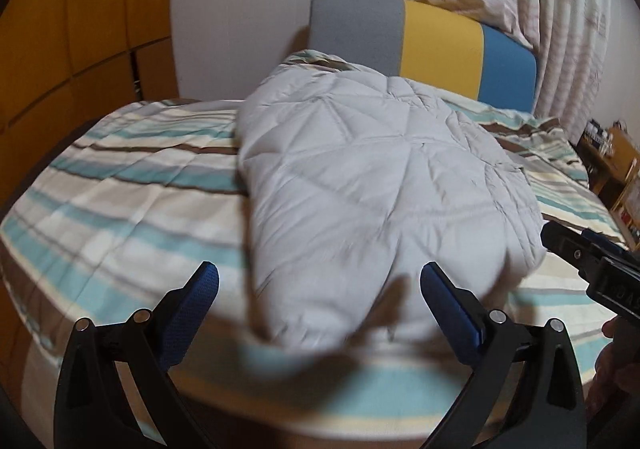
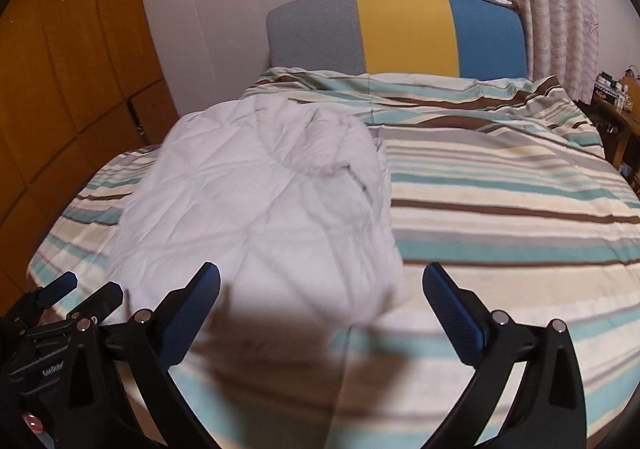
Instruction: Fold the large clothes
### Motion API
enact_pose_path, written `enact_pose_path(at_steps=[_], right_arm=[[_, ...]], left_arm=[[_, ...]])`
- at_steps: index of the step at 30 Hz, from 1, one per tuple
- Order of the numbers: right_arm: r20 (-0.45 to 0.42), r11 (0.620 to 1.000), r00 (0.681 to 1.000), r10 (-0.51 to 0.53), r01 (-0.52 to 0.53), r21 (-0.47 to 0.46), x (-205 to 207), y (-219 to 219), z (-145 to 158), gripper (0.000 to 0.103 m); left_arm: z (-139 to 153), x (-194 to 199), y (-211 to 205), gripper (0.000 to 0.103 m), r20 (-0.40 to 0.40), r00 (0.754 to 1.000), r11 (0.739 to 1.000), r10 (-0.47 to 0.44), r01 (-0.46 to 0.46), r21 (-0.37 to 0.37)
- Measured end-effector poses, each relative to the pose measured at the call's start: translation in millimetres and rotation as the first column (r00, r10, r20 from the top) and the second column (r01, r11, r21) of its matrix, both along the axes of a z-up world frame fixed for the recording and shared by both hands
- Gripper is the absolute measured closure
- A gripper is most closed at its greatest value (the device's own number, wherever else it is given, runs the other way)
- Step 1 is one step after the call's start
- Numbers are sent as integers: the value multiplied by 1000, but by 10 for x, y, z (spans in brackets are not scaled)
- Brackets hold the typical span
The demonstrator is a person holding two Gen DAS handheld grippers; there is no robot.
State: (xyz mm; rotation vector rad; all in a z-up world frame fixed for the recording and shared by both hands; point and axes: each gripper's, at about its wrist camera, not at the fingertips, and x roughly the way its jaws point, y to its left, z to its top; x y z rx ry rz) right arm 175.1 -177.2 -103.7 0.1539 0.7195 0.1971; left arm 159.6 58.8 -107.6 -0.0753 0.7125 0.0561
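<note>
Both grippers spread wide above a striped bed; nothing between the jaws.

Left gripper hovers at the lower centre of its view, the folded white quilted garment just beyond; right gripper likewise empty, garment at centre left on the striped bedspread; grey, yellow and blue headboard at top.

Dim warm light, motion blur, fisheye vignetting

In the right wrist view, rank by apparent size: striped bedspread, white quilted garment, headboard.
1. striped bedspread
2. white quilted garment, enlarged by nearness to the camera
3. headboard, farthest away
</note>
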Motion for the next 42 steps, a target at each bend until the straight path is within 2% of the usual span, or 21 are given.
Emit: enact_pose_path(at_steps=[4,9,11,14,21,27,42], right_arm=[[4,1000,1000,16,-16,-3,-275,27,70,2],[24,998,999,23,-22,-57,-595,89,183,2],[45,997,999,19,-16,-74,-753,98,246,2],[59,996,998,0,5,-87,-944,91,312,2],[66,998,998,14,-10,-68,-1270,49,481,2],[110,996,994,0,10,-91,-1448,38,582,2],[95,996,995,3,6,-86,-1500,-3,553,2]], left_arm=[[154,-341,42,3,69,998,1000,14,-14,3],[348,-661,86,3,121,992,999,41,-40,-10],[429,-804,63,3,141,987,997,77,-79,6],[517,-995,-9,3,173,982,996,75,-81,29],[602,-1262,-104,3,175,981,994,82,-92,53],[659,-1385,-173,3,205,975,992,82,-99,74],[619,-1372,-151,3,180,980,994,84,-95,53]])
